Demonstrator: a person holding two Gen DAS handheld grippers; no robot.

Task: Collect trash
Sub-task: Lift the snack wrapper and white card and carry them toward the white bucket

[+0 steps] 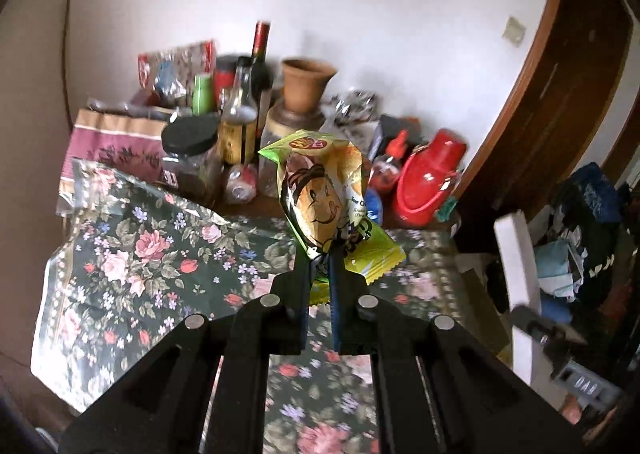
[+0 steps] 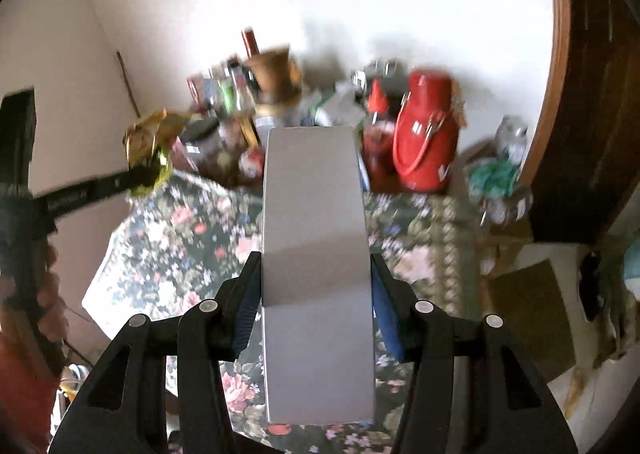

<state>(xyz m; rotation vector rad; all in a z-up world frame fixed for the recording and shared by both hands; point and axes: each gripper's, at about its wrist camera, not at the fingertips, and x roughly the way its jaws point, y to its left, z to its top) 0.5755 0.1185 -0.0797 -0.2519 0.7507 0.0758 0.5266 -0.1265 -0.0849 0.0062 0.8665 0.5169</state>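
Note:
My left gripper (image 1: 320,266) is shut on a yellow-green snack wrapper (image 1: 324,189) with a cartoon face, which stands up from the jaws above the floral tablecloth (image 1: 152,254). In the right wrist view the same wrapper (image 2: 150,145) and the left gripper (image 2: 146,175) show at the left, held up in the air by a person's hand (image 2: 48,294). My right gripper (image 2: 316,274) is shut on a white box (image 2: 316,234), its blue pads (image 2: 246,306) pressed on the box's two sides. In the left wrist view that white box (image 1: 516,278) appears at the right.
Clutter lines the back of the table: a black-lidded jar (image 1: 192,161), glass bottles (image 1: 240,121), a clay vase (image 1: 304,93), a red jug (image 1: 428,177), a sauce bottle (image 2: 378,133). A dark wooden door (image 1: 560,93) stands right. Cardboard (image 2: 532,318) and bags lie on the floor.

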